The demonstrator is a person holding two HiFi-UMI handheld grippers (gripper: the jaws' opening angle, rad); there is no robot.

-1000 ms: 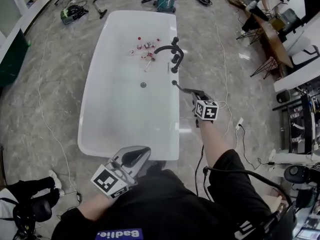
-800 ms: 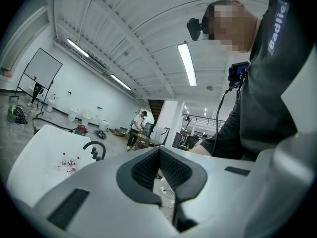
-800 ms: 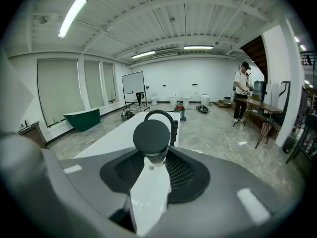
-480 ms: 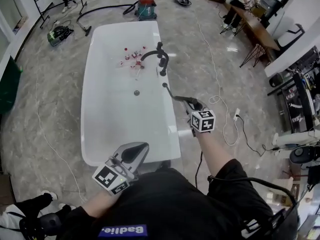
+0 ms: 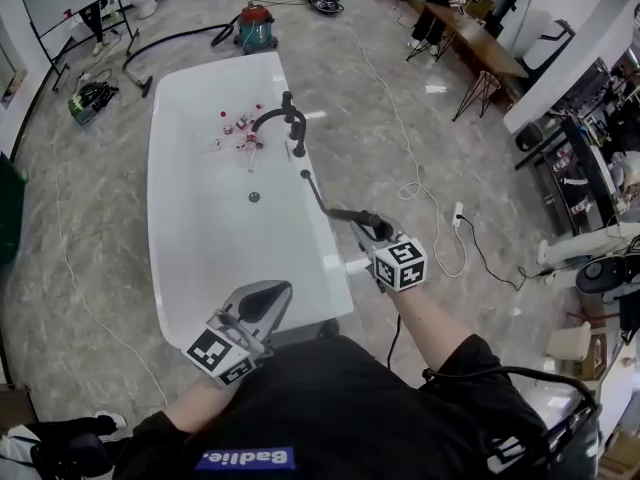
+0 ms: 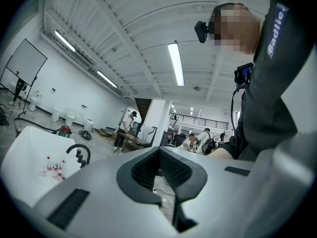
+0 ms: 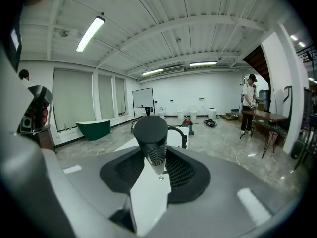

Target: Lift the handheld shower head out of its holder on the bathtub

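The black handheld shower head [image 5: 352, 216] is out beside the white bathtub [image 5: 180, 218], off its right rim, and my right gripper [image 5: 364, 225] is shut on it. Its thin black hose [image 5: 315, 193] runs back to the rim near the black curved faucet [image 5: 288, 118]. In the right gripper view the shower head [image 7: 151, 135] stands as a dark cylinder between the jaws of the right gripper [image 7: 153, 157]. My left gripper [image 5: 262, 306] hovers over the tub's near end, shut and holding nothing. In its own view the left gripper [image 6: 166, 182] points past the faucet [image 6: 79, 152].
Several small bottles [image 5: 236, 128] lie inside the tub by the faucet. A red vacuum [image 5: 256, 26] and hoses lie beyond the tub's far end. Cables and a socket strip [image 5: 460, 211] cross the marble floor on the right. Desks and people are at the far right.
My right gripper has lifted the shower head and carried it back from the faucet along the tub's right rim, with the hose trailing. The left gripper has barely shifted.
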